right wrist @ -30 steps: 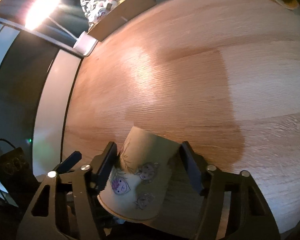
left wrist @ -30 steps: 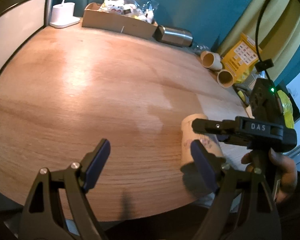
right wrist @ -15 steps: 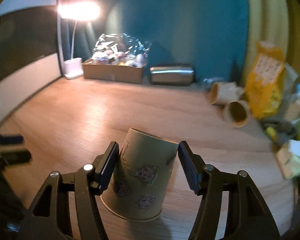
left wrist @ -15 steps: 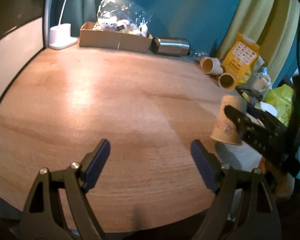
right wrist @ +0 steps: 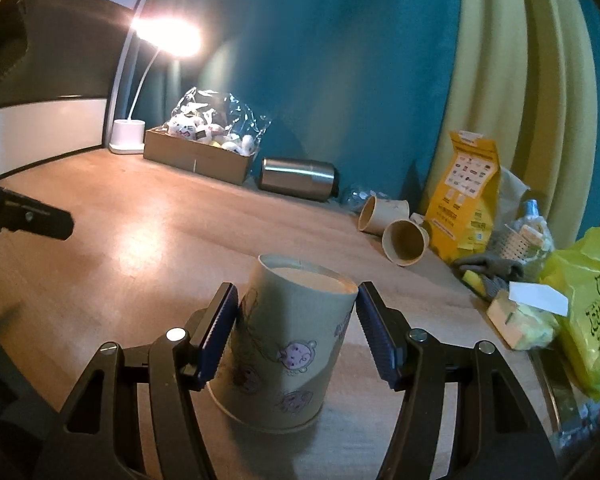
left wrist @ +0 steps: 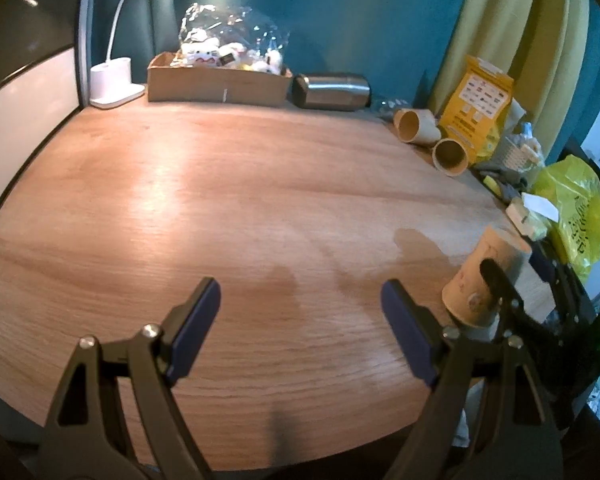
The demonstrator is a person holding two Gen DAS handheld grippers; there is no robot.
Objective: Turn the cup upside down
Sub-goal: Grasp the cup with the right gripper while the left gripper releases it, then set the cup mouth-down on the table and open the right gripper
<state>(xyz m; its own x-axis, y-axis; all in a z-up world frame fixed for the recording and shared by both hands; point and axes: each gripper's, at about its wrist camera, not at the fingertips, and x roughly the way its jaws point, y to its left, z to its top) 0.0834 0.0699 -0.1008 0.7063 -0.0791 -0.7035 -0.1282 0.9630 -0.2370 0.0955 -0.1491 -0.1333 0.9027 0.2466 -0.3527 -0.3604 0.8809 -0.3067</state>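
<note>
A tan paper cup [right wrist: 288,344] with small cartoon faces is upside down, its wide rim at or just above the wooden table [right wrist: 140,248] and its base up. My right gripper [right wrist: 296,336] is shut on the cup near its base. The cup also shows in the left wrist view [left wrist: 484,280], tilted, at the table's right edge with the right gripper's finger across it. My left gripper [left wrist: 300,320] is open and empty above the table's front edge.
Two more paper cups [left wrist: 432,136] lie on their sides at the back right by a yellow pouch [left wrist: 476,112]. A steel flask [left wrist: 332,92], a cardboard box of toys [left wrist: 220,80] and a lamp base [left wrist: 116,84] line the back. A yellow bag [left wrist: 572,212] sits at the right.
My right gripper has turned the cup from lying sideways to base-up and lowered it toward the table. The left gripper has stayed open over the front edge.
</note>
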